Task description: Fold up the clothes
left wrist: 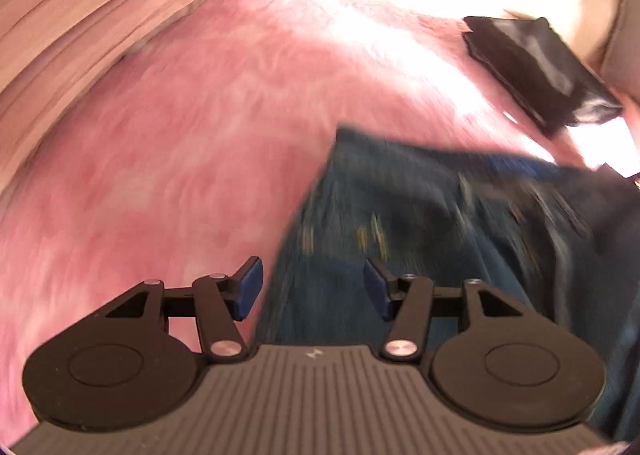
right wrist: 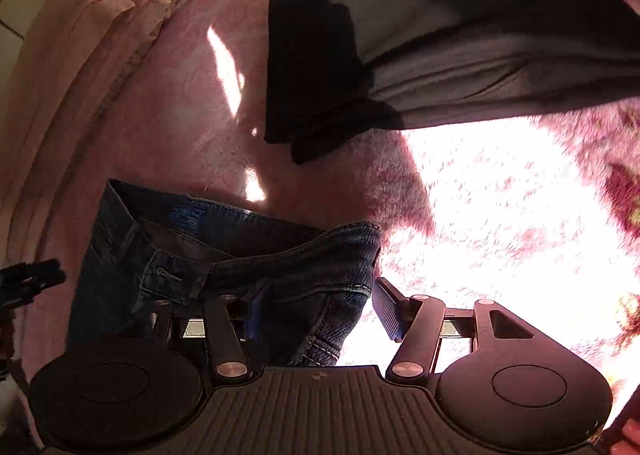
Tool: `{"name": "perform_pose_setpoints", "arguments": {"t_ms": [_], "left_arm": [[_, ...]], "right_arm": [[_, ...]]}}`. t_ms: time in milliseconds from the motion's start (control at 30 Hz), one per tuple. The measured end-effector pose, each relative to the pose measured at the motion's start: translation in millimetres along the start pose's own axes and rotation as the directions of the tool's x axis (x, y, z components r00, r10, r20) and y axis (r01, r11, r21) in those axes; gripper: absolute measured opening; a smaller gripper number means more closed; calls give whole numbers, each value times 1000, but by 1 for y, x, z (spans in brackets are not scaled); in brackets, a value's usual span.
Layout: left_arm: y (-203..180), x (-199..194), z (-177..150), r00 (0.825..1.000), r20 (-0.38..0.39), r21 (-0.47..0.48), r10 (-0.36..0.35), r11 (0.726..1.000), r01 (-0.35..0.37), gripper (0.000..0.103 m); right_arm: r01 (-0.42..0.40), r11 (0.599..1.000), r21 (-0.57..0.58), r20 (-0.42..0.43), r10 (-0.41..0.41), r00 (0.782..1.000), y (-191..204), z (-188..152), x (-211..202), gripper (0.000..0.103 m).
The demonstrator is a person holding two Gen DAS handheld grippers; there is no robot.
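Blue jeans [left wrist: 420,239] lie on a pink fuzzy blanket [left wrist: 160,175]. The left wrist view is blurred. My left gripper [left wrist: 314,287] hovers over the jeans' left edge with its blue pads apart and nothing pressed between them. In the right wrist view the jeans [right wrist: 224,255] lie with the waistband and button facing up. My right gripper [right wrist: 320,311] is down at the waistband's right corner, and denim fills most of the gap between its fingers. The right pad stands just clear of the cloth.
A folded black garment [right wrist: 316,67] lies beyond the jeans, with a dark grey one [right wrist: 480,35] beside it; it shows as a black bundle [left wrist: 532,67] in the left wrist view. Glaring sunlight [right wrist: 500,215] washes out the blanket on the right. Pale pink bedding [right wrist: 80,55] borders the left.
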State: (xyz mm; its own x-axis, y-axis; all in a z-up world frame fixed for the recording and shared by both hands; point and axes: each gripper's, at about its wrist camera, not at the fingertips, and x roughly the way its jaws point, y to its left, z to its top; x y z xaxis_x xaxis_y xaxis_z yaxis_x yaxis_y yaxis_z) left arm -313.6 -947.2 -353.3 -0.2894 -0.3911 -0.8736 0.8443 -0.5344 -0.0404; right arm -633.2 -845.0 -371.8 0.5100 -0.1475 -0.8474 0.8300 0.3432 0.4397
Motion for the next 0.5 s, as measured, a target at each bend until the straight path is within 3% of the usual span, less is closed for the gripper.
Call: {"name": "perform_pose_setpoints", "arguments": {"t_ms": [67,100,133,200,333,500], "left_arm": [[4,27,23,999,-15,-38,-35,999,34,50],[4,37,31,998,-29,-56,-60,997,59,45],[5,47,39,995,-43,-74,-86,994,83,33],[2,63,50,988,-87,-81,-129,989,122,19],[-15,61,59,989,-116,-5,-92,996,92,12],[-52,46,79,985,-67,83,-156,983,161,10]], "right_arm": [[-22,999,41,3,22,1000,-8,-3,2,41],[-33,998,60,6,33,999,-11,-4,2,34],[-45,996,80,10,45,999,-15,-6,1,29],[-78,991,107,16,76,997,-24,-7,-3,18],[-114,992,60,45,111,993,-26,-11,-26,13],[-123,989,87,150,109,983,-43,-14,-83,12]]}}
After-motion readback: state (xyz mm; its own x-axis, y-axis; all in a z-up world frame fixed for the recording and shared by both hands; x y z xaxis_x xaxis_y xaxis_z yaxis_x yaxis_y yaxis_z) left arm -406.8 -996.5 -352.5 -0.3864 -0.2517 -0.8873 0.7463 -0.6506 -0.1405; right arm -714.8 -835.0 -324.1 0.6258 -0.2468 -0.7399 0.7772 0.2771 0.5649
